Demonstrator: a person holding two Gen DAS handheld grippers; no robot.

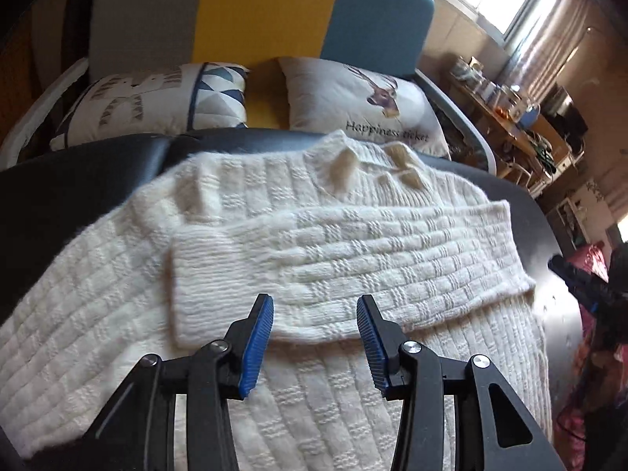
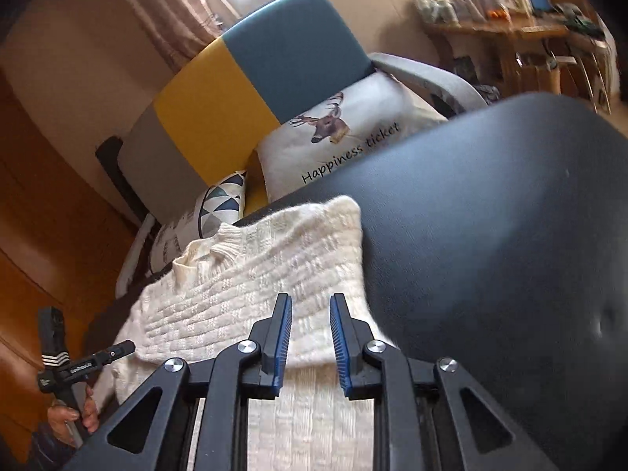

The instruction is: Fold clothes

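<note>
The fluffy white knitted sweater point(image 1: 274, 243) lies flat on the black table point(image 1: 78, 172), one sleeve point(image 1: 333, 267) folded across. Left gripper point(image 1: 316, 316) and right gripper point(image 2: 311, 314) hover spread apart, holding nothing, ready to grab.

sweater point(image 1: 298, 259) on table point(image 1: 78, 180), sleeve point(image 1: 333, 271) across its front, pillows point(image 1: 361, 102) behind on sofa point(image 1: 267, 11)

The left wrist view looks close and low along its own tongs point(image 1: 316, 306), across a cream sweater point(image 1: 274, 235) toward the sofa point(image 1: 274, 8). The right wrist view, tilted, looks from the sweater's point(image 2: 255, 274) right edge, equally near. Both views share the sweater, the dark counter point(image 2: 490, 216) and the deer pillow point(image 1: 361, 98).
</note>
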